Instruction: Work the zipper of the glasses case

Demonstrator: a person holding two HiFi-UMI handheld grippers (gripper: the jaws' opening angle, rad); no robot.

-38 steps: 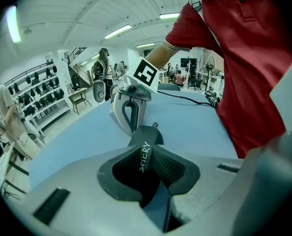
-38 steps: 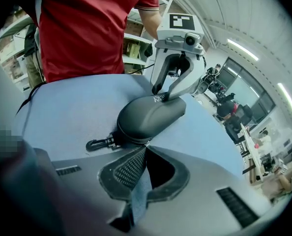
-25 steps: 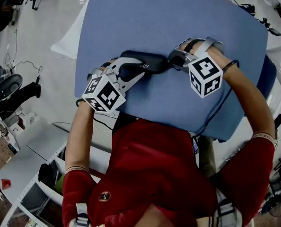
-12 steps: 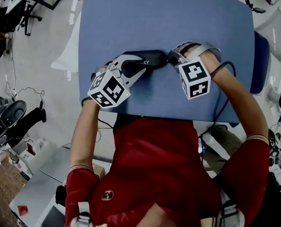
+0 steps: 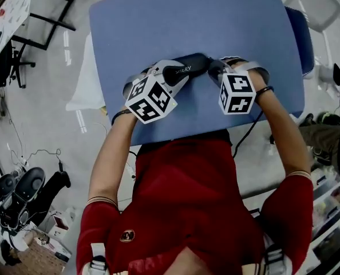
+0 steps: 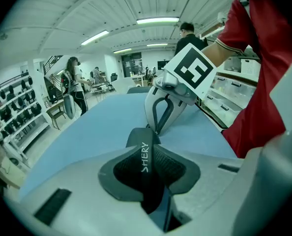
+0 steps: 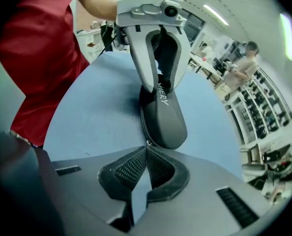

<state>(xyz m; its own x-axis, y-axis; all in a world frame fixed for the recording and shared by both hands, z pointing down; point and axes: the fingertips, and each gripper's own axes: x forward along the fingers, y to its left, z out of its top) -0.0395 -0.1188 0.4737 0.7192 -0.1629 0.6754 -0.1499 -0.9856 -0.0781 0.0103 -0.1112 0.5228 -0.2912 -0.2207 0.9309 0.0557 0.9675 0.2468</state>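
Head view shows my glasses case (image 5: 188,69) lying on the blue table (image 5: 158,16), only the right gripper view shows the tiny zipper pull (image 7: 147,142), my right gripper (image 7: 147,150) pinching it tight, my left gripper (image 6: 145,151) part open, squeezing the case's other end

Head view overhead; gripper views close, opposed — share case (image 7: 168,122).

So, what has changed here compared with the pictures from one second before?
The right hand-held gripper has rolled at the end of the glasses case, so its marker cube swung in toward the person. Nothing was taken or let go. Unchanged: its jaws shut, apparently on the zipper pull, the left hand-held gripper clamped on the case, the case on the blue table.
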